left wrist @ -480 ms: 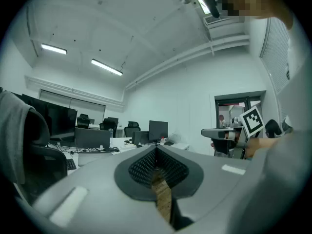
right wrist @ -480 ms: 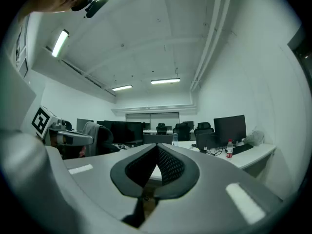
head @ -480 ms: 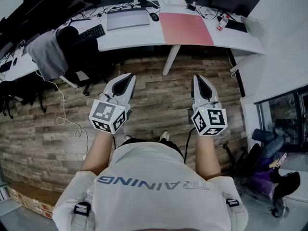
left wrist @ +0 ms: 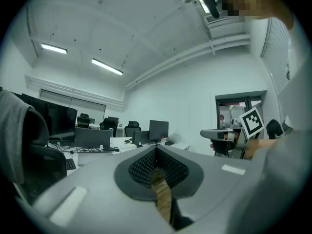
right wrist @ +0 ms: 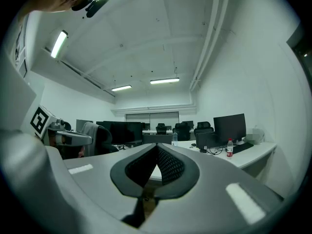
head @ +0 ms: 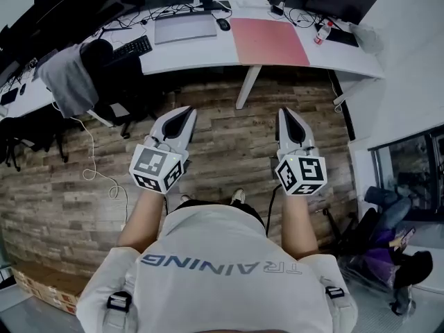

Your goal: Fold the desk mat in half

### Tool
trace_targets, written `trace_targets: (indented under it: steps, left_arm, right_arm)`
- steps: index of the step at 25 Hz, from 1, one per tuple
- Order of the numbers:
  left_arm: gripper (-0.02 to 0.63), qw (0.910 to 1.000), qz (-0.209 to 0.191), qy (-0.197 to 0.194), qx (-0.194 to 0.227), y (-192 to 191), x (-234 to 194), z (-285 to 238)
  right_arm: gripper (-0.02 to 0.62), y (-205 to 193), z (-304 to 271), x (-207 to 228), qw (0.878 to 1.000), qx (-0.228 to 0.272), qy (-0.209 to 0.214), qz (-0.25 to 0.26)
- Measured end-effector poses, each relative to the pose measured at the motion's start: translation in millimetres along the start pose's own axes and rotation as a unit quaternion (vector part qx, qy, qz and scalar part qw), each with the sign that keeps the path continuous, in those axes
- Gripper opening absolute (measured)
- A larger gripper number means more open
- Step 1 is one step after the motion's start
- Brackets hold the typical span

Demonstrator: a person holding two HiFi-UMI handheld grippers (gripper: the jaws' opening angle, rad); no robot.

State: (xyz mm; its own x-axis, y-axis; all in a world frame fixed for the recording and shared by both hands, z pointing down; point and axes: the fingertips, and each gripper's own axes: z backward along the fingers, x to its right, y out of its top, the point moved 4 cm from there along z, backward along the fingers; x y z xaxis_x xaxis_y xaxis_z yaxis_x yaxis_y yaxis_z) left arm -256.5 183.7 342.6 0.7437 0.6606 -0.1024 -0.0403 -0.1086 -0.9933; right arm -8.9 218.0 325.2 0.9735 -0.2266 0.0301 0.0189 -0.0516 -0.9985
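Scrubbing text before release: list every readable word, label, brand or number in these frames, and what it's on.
"TRAINING": back of the person's white shirt, upside down in the head view.
Cubes on the left hand-held gripper and right hand-held gripper: square marker patterns only, no letters.
Label on the red-capped bottle: too small to read.
Nothing else legible.

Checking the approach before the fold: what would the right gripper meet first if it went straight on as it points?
Likely the front edge of the white desk, about where the pink desk mat lies; nothing stands between, though depth is unclear.
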Motion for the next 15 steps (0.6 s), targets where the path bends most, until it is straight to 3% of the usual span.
trace_targets:
  steps: [9, 15]
  left_arm:
    - [0.000, 1.0000, 0.007, 0.003, -0.005, -4, 4, -7]
    - [0.000, 0.9998, 0.010, 0.014, -0.014, -9, 26, -34]
  right_arm:
    - [0.015, -5, 2, 11, 1.000, 0.002, -0.007, -0.009]
    - [0.015, -14, -3, 47, 1.000, -0.008, 0.009, -0.021]
